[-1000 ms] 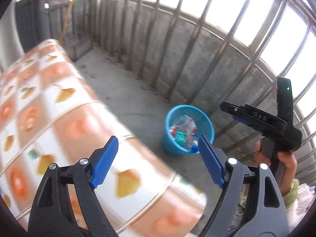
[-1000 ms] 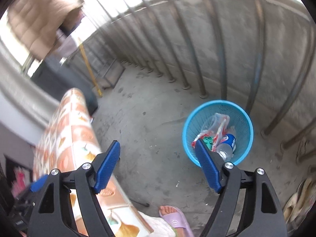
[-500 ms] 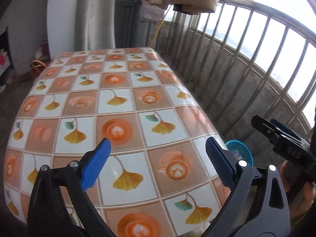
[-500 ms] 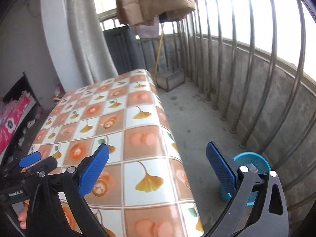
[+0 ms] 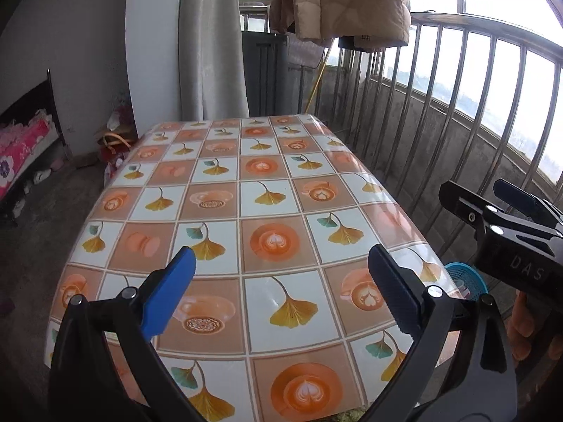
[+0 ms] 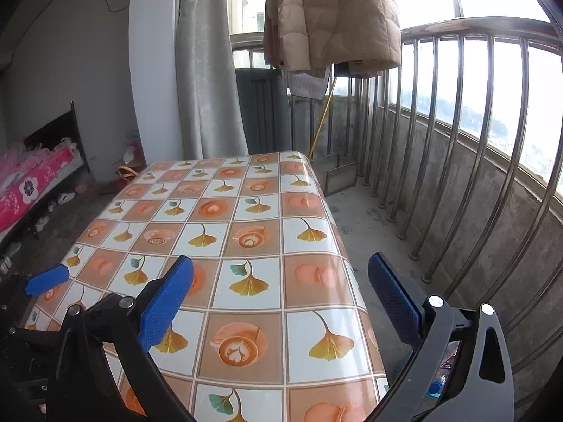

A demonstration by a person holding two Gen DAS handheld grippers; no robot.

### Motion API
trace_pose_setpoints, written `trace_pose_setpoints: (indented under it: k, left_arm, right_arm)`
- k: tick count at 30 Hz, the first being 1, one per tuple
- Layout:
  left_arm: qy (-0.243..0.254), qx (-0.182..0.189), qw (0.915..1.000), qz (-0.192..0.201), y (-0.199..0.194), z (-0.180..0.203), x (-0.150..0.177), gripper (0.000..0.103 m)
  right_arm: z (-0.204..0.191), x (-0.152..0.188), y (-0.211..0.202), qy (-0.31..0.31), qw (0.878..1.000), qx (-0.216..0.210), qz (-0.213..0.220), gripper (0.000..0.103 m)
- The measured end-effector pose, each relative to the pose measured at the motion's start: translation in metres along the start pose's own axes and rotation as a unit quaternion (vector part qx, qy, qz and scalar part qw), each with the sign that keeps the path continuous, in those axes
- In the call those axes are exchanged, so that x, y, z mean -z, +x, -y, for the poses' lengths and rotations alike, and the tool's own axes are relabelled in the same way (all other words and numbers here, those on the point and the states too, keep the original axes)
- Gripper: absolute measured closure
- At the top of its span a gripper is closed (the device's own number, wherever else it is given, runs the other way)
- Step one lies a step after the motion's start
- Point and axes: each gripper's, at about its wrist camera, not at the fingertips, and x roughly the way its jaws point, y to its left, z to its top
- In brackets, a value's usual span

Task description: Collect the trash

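Two hand-held grippers raised above a table (image 5: pixel 267 190) covered in an orange-and-white checked cloth with leaf and coffee-cup prints. Left gripper (image 5: pixel 279 290) spread wide, blue pads apart, grasping nothing. Right gripper (image 6: pixel 281 297) likewise spread wide and empty. Blue trash basket (image 5: pixel 468 279) on the floor past the table's right edge, beside the metal railing (image 5: pixel 492 112), mostly hidden. Tan padded jacket (image 6: pixel 330 14) hanging beyond the table.
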Motion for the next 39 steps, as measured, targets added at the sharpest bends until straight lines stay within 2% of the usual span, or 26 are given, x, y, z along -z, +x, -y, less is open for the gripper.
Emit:
trace_pose_setpoints:
  k: [3,7,12,19,22,28,39]
  left_arm:
    - [0.012,-0.013,0.9998,-0.006,0.001,0.001,-0.002,0.009]
    - [0.007,-0.017,0.9996,-0.022,0.006,0.003,0.0,0.009]
    - [-0.013,-0.021,0.9986,-0.047,0.013,0.003,0.007,0.009]
    - [-0.027,-0.029,0.9949,-0.093,0.028,0.007,0.019,0.009]
    - [-0.027,-0.035,0.9924,-0.115,0.036,0.01,0.023,0.009]
    - [-0.035,-0.04,0.9912,-0.121,0.039,0.01,0.022,0.009]
    - [-0.044,-0.052,0.9902,-0.122,0.036,0.007,0.02,0.009]
  right_arm:
    - [-0.003,0.005,-0.003,-0.023,1.0,-0.001,-0.006,0.006]
    - [0.002,0.015,-0.016,-0.009,0.999,0.033,0.009,0.006]
    - [0.016,0.03,-0.012,0.012,0.998,0.05,-0.041,0.006]
    - [0.048,0.052,-0.005,0.044,0.989,0.094,-0.11,0.006]
    - [0.058,0.058,-0.004,0.047,0.985,0.106,-0.124,0.006]
    - [0.066,0.064,-0.008,0.041,0.983,0.123,-0.128,0.006]
    - [0.064,0.068,-0.009,0.038,0.983,0.119,-0.133,0.006]
